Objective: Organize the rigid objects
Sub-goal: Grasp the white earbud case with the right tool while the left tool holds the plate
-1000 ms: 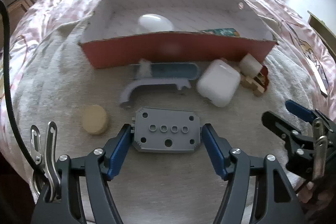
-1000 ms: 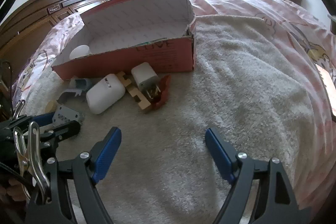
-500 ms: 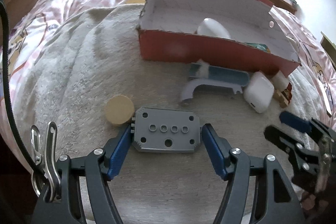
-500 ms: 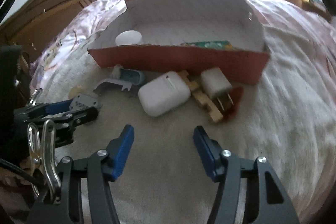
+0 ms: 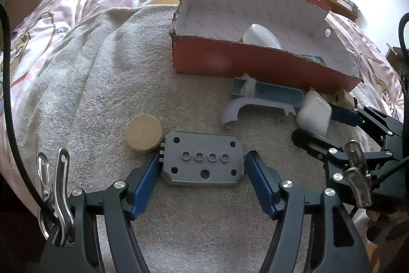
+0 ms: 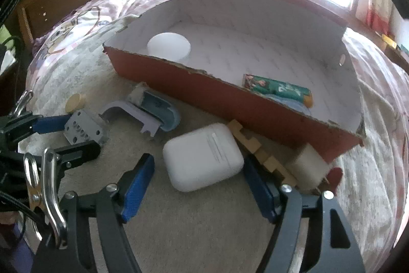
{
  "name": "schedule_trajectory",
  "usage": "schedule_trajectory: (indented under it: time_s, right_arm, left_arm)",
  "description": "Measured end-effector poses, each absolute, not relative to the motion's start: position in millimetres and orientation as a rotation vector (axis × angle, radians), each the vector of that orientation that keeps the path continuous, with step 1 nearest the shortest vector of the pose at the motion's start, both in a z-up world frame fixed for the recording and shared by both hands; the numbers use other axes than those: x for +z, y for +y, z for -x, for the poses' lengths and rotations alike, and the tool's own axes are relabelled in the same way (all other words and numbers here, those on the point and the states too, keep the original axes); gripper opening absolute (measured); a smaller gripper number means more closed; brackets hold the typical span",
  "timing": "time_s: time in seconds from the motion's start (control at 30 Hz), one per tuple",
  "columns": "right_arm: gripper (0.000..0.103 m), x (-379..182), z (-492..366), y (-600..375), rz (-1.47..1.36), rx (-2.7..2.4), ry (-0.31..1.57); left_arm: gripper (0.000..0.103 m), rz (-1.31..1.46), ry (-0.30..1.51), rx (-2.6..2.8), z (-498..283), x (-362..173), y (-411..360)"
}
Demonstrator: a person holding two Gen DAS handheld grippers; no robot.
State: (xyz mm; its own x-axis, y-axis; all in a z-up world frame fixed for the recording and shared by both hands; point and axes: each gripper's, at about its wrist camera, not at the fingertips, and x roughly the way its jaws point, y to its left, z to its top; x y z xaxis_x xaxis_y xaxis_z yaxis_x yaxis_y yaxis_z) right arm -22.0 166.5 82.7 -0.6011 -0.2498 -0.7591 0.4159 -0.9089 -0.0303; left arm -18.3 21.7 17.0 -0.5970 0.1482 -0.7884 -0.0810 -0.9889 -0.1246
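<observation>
Left wrist: left gripper [image 5: 202, 168] clamps grey plate [image 5: 202, 162] (towel bare behind); right gripper [image 6: 199, 170] opening around white case [image 6: 203, 161].

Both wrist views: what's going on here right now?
A person is sorting small hard items on a towel into a red cardboard box. The left tool grips a grey perforated plate. The right tool straddles a white earbud case, jaws opening, not gripping. A white tub and green packet already lie in the box.
</observation>
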Motion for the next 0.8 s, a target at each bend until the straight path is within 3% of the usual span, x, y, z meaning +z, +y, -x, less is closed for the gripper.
schedule_trajectory:
  time_s: [0.13,0.8]
  right_arm:
    - [0.064,83.2,19.0,170.1,-1.126,-2.526,0.282]
    - [0.068,77.0,-25.7,168.6,-1.283,-2.523,0.125]
  left_arm:
    - [0.069,1.34,-0.113,2.696,18.2,17.0,21.2]
    - [0.069,1.334,-0.122,2.696,15.9,16.7,21.3]
